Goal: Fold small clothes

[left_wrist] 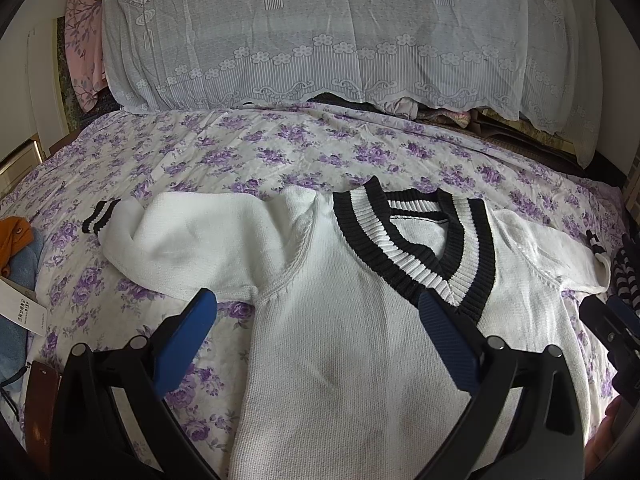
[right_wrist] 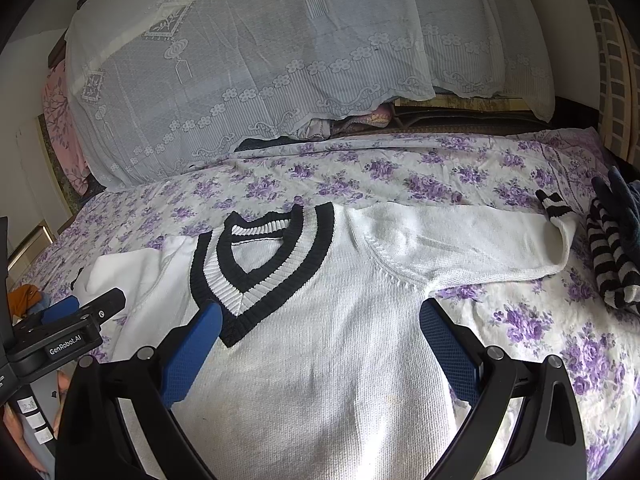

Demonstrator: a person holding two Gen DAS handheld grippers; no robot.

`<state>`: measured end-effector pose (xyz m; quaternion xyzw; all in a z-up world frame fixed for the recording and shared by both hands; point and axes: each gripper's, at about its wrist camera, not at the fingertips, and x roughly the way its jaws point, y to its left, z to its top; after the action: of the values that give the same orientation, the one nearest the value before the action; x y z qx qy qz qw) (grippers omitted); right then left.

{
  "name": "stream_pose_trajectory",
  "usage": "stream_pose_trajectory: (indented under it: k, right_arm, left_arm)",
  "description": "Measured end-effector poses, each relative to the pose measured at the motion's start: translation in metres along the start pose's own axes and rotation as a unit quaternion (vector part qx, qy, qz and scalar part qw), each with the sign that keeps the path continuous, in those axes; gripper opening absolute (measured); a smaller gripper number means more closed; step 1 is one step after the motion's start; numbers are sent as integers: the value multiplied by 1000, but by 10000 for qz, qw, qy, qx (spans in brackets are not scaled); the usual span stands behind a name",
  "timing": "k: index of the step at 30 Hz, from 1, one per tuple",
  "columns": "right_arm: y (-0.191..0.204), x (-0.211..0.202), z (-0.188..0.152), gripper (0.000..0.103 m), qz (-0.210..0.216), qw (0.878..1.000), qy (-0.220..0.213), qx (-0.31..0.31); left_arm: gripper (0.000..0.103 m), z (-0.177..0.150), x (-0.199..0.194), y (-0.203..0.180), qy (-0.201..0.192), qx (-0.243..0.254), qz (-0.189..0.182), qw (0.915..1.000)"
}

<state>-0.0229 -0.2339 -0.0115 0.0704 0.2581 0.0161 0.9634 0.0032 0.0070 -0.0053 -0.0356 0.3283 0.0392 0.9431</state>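
Observation:
A small white knit sweater (left_wrist: 340,344) (right_wrist: 328,344) with a black-and-white striped V-neck collar (left_wrist: 416,236) (right_wrist: 260,264) lies face up on the floral bedsheet (left_wrist: 240,148) (right_wrist: 400,168). Both sleeves stretch out sideways, and the left sleeve (left_wrist: 176,240) is bunched. My left gripper (left_wrist: 316,308) hovers open over the sweater's left chest and armpit, holding nothing. My right gripper (right_wrist: 320,320) hangs open above the chest below the collar, also holding nothing. The left gripper's body (right_wrist: 76,320) shows at the left edge of the right wrist view.
A lace-covered pile (left_wrist: 320,32) (right_wrist: 260,60) rises at the back of the bed. Striped and dark clothes (right_wrist: 612,248) lie beside the right cuff. Orange and blue garments with a paper tag (left_wrist: 16,264) sit at the left edge.

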Motion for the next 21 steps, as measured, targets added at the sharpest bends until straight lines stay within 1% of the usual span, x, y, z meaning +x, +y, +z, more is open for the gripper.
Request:
stream_pose_trajectory:
  k: [21]
  right_arm:
    - [0,1,2,100,17,10000,23,7]
  left_arm:
    - [98,1,0,0,3,3,6,10000]
